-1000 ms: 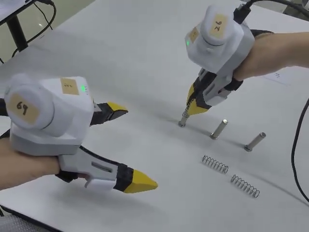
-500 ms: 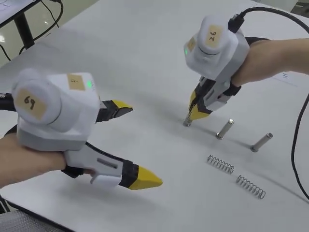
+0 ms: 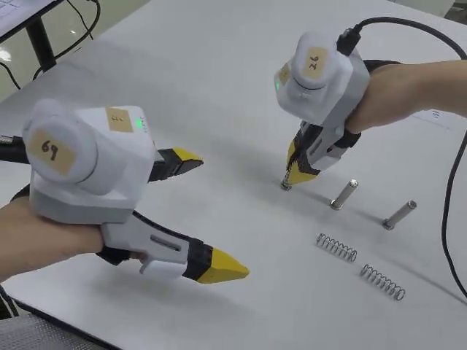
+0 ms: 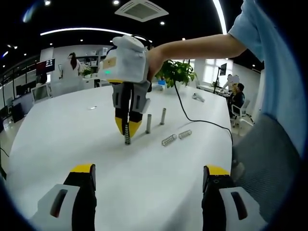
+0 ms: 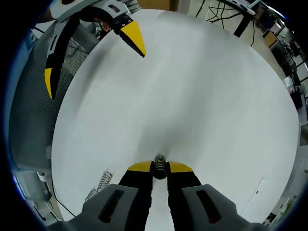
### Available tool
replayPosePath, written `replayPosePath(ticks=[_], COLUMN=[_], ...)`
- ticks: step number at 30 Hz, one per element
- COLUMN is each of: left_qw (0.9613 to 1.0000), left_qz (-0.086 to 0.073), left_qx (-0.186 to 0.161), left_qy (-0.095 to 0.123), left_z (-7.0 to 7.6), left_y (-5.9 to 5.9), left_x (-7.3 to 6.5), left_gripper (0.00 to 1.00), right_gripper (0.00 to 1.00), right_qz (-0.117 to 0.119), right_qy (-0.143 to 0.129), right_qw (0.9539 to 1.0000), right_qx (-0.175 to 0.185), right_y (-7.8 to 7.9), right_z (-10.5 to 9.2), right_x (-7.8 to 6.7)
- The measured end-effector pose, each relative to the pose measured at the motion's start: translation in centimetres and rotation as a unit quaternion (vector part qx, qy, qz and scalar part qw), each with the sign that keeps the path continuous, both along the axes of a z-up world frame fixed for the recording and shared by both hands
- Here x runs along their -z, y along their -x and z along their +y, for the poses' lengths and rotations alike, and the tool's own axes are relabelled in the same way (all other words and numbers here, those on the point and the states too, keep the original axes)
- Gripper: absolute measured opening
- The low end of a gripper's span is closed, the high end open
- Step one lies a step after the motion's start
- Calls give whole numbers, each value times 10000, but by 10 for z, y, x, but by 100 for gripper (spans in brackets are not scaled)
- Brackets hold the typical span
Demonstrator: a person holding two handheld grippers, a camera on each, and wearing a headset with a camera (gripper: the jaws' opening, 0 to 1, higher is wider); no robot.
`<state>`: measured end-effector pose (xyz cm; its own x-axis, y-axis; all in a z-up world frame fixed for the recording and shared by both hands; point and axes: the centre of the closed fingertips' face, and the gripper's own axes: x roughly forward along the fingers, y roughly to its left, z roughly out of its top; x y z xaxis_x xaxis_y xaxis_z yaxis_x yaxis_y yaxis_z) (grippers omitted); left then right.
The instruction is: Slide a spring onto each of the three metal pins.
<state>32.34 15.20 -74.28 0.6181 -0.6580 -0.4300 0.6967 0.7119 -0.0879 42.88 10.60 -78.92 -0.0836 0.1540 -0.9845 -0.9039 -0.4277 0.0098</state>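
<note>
While the spring (image 4: pixel 127 134) sits over the left pin (image 3: pixel 285 185) at the centre of the head view, the right gripper (image 3: pixel 298 173) pinches it, jaws nearly closed. To the right stand the middle pin (image 3: pixel 344 195) and the right pin (image 3: pixel 400 214), both bare. Below them two loose springs (image 3: pixel 336 248) lie on the table (image 3: pixel 219 73). At lower left the left gripper (image 3: pixel 219 215) is wide open, empty.

Tabletop (image 3: pixel 204 65) — white, smooth, matt. Each pin (image 3: pixel 343 195) polished metal, bright sheen; each spring (image 3: pixel 336 248) thin bare metal wire — duller grey.
</note>
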Motion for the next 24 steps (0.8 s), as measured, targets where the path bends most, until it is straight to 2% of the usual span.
replayPosePath(ticks=[13,18,24], left_qw=[10000,10000,10000], left_qz=[-22,15,15], left_qx=[18,28,28], left_qy=[-2,5,-7], left_z=[0,0,0], left_y=[0,1,1], left_x=[-1,0,0], left_gripper=[89,89,89], right_gripper=[9,9,19], right_qz=[5,0,47], right_qy=[64,88,23], right_qw=[10000,9999,9999], right_qx=[46,55,121], right_y=[-2,-3,-2], right_z=[2,3,3], right_x=[4,6,5])
